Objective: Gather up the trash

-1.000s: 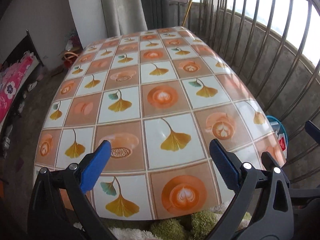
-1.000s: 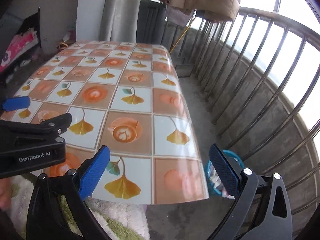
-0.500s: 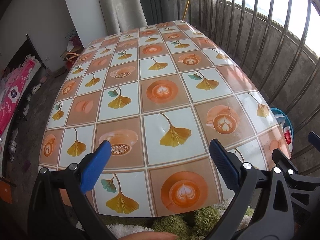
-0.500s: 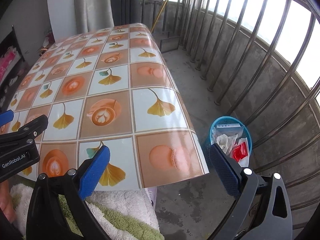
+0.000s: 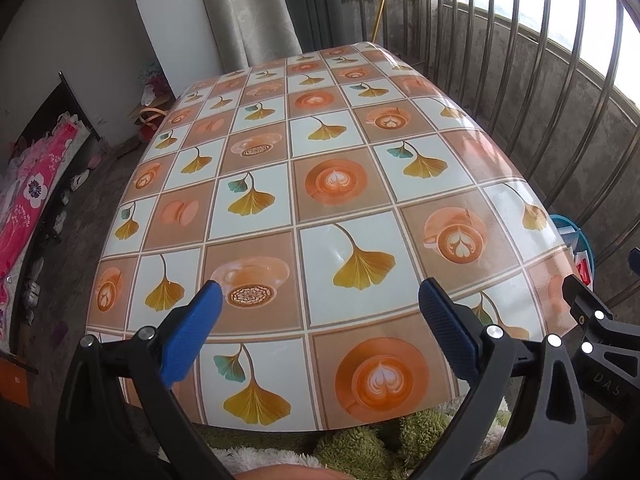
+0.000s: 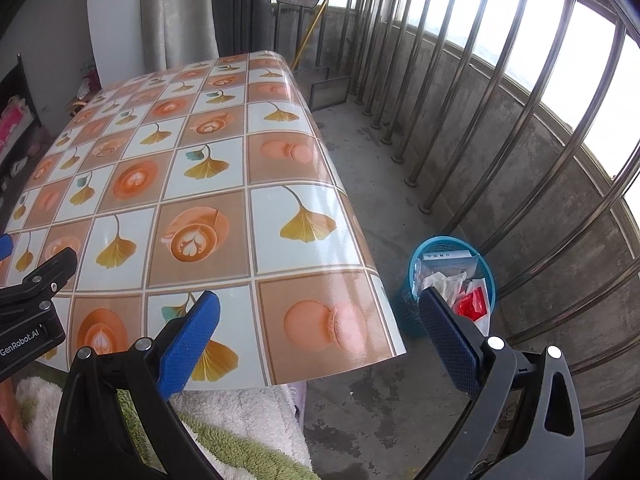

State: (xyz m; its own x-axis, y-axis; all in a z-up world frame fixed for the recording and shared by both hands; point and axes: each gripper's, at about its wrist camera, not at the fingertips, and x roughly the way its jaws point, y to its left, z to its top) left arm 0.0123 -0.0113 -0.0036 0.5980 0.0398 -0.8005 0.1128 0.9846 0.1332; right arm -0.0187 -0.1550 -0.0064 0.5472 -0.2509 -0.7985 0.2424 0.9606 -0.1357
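Seemingly little is left to gather: ahead of the left hand-held gripper point(image 5: 320, 312), whose blue pads stand apart and hold nothing, the patterned worktop point(image 5: 332, 184) shows no loose litter. Just to its right the other tool's black frame pokes into view. The right hand-held gripper point(image 6: 320, 316) also has its pads apart and empty, hovering over the worktop's near corner. Ahead and to its right, down on the concrete floor point(image 6: 380, 148) beside the railing point(image 6: 500, 80), stands the blue bin point(image 6: 416, 304), already holding the trash point(image 6: 452, 276): a box, crumpled paper, a red wrapper. To finish well, I would sweep both cameras along the worktop edges and the floor beneath before calling it done.
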